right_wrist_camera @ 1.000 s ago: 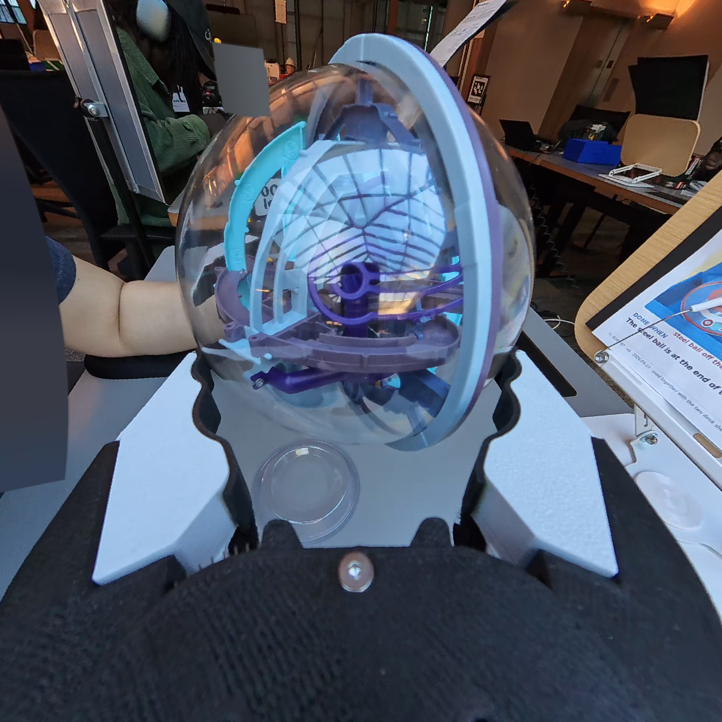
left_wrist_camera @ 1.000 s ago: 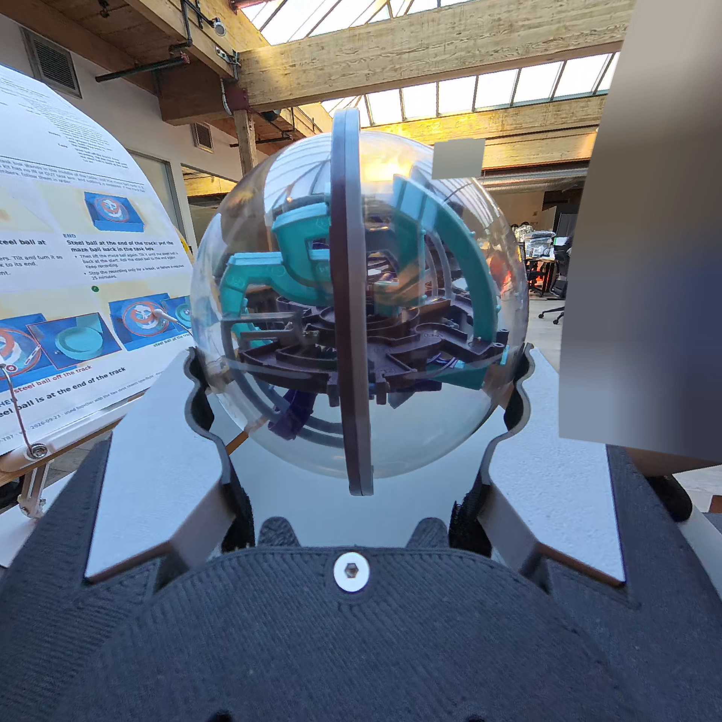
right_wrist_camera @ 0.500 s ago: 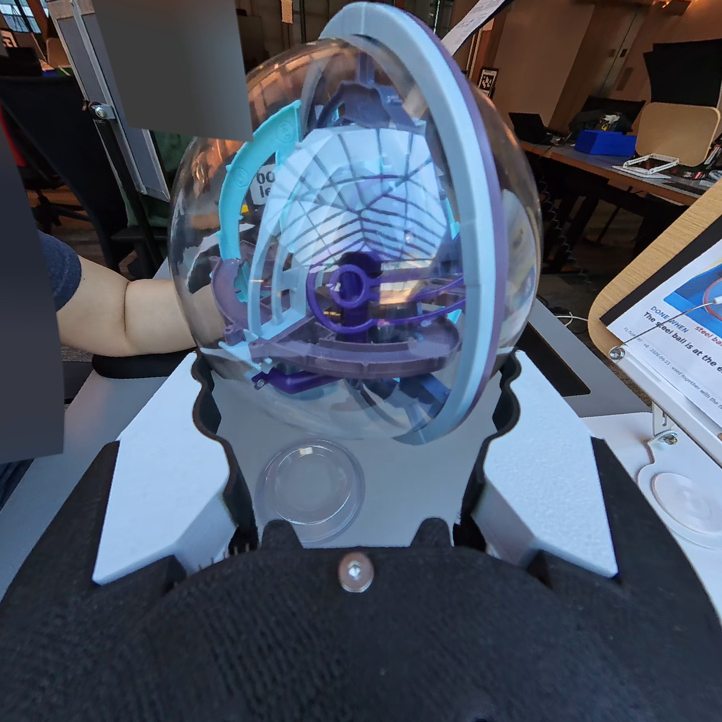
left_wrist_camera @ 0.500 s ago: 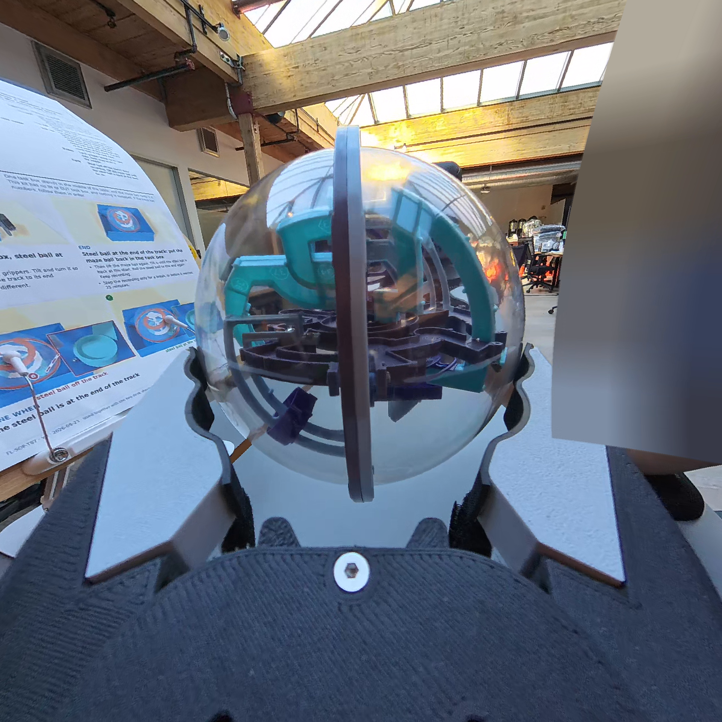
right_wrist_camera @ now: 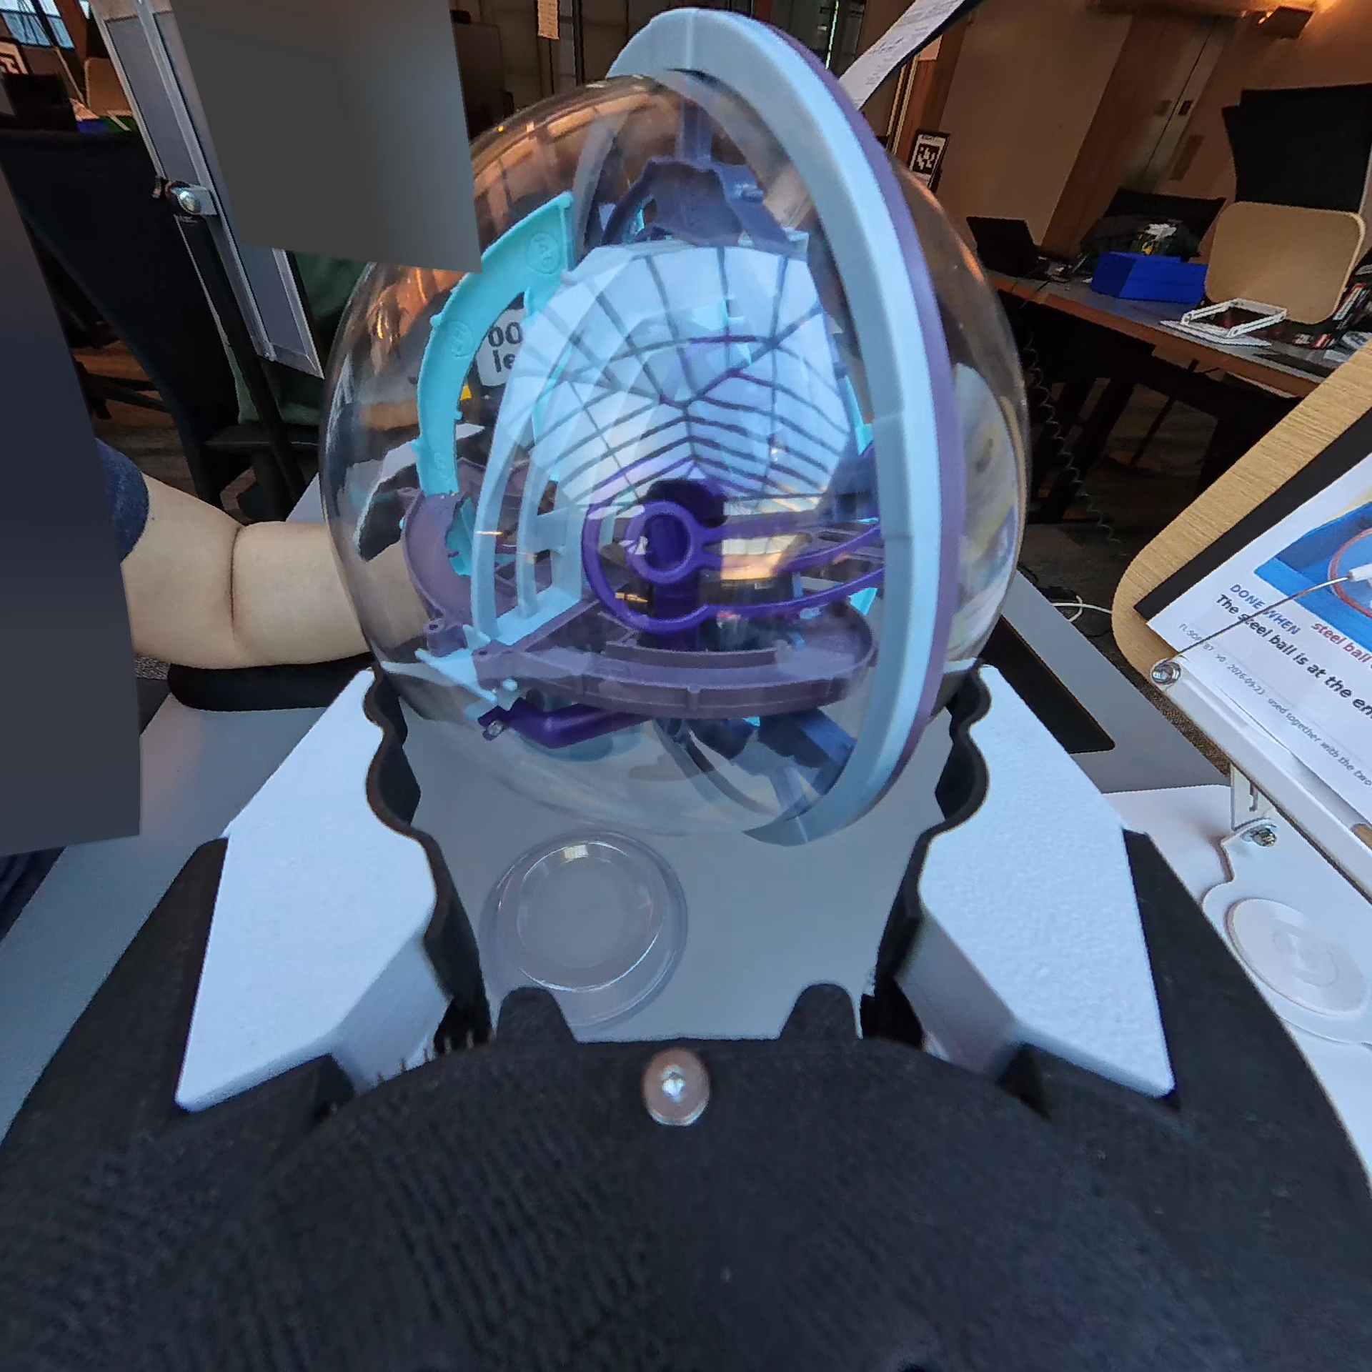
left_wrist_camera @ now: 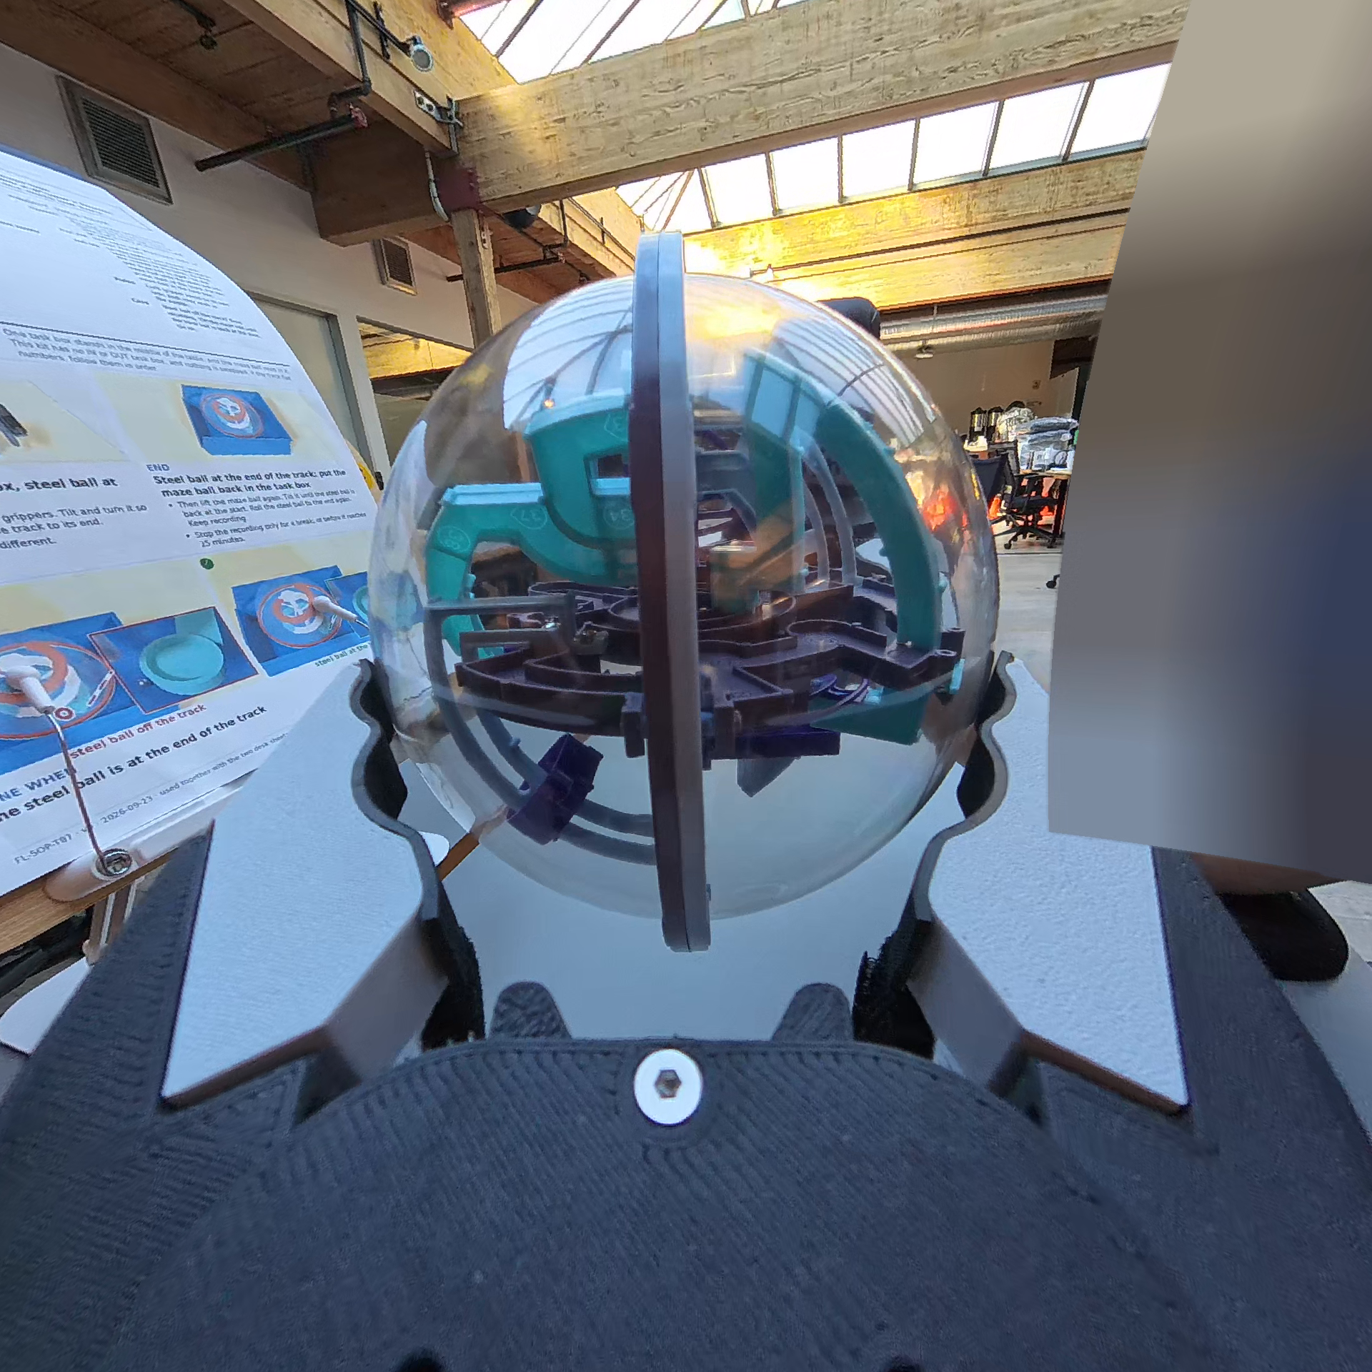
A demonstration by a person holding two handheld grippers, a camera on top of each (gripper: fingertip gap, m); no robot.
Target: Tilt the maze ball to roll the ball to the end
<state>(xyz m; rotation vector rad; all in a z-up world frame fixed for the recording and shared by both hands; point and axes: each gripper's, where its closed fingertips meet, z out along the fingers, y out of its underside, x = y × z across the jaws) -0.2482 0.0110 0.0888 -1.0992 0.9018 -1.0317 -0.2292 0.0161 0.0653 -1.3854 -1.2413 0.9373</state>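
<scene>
The maze ball [left_wrist_camera: 683, 594] is sitting raised off the table [right_wrist_camera: 787, 913], clamped between both tools. It is a clear plastic sphere with a grey equator ring [left_wrist_camera: 668, 817]; in the left wrist view the ring is standing upright, in the right wrist view it is leaning to the right. Inside, teal curved tracks [left_wrist_camera: 564, 490], a dark purple flat maze deck [left_wrist_camera: 779, 653] and a violet loop track [right_wrist_camera: 668, 542] are showing. Small embossed numerals are lying on the teal tracks and a small printed tag inside the shell; the steel ball cannot be made out.

The left gripper [left_wrist_camera: 679, 713] is pressing its white, notched fingers [left_wrist_camera: 297, 891] against the lower flanks of the sphere, jaws closed onto it. The right gripper [right_wrist_camera: 672, 713] is gripping the sphere likewise from the opposite side, its fingers [right_wrist_camera: 1039, 928] touching the shell. Both bodies are black, ribbed printed plastic, each bearing a hex screw.

A clear round dish [right_wrist_camera: 583, 920] is lying on the grey table directly below the sphere. A printed instruction sheet [left_wrist_camera: 148, 557] with text and photographs is leaning on a wooden stand [right_wrist_camera: 1203, 475], held by a thin wire and screw. A person's forearm [right_wrist_camera: 252, 594] is showing behind the sphere. Timber ceiling beams [left_wrist_camera: 779, 96] and skylights are filling the background.
</scene>
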